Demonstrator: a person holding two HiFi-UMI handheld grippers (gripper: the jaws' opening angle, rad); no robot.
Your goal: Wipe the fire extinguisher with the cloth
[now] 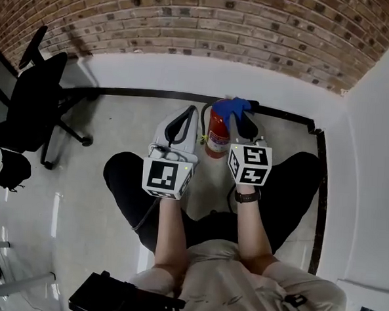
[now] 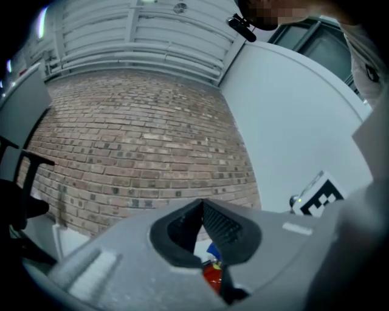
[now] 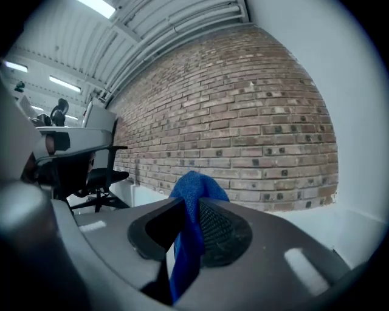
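Observation:
A red fire extinguisher (image 1: 216,136) stands on the pale floor by the white wall base, between my two grippers. A blue cloth (image 1: 236,107) drapes over its top, and my right gripper (image 1: 241,119) is shut on that cloth. In the right gripper view the cloth (image 3: 193,193) sticks up between the jaws and hangs down below them. My left gripper (image 1: 191,112) sits just left of the extinguisher, its jaws shut tip to tip with nothing between them. Beneath the left gripper (image 2: 202,205), a sliver of the red extinguisher (image 2: 212,280) shows in its own view.
A brick wall (image 1: 209,21) rises behind a white base and a black floor strip (image 1: 139,92). A black office chair (image 1: 35,101) stands at the left, with a dark bag (image 1: 9,170) below it. The person's black-trousered legs (image 1: 124,177) spread on the floor.

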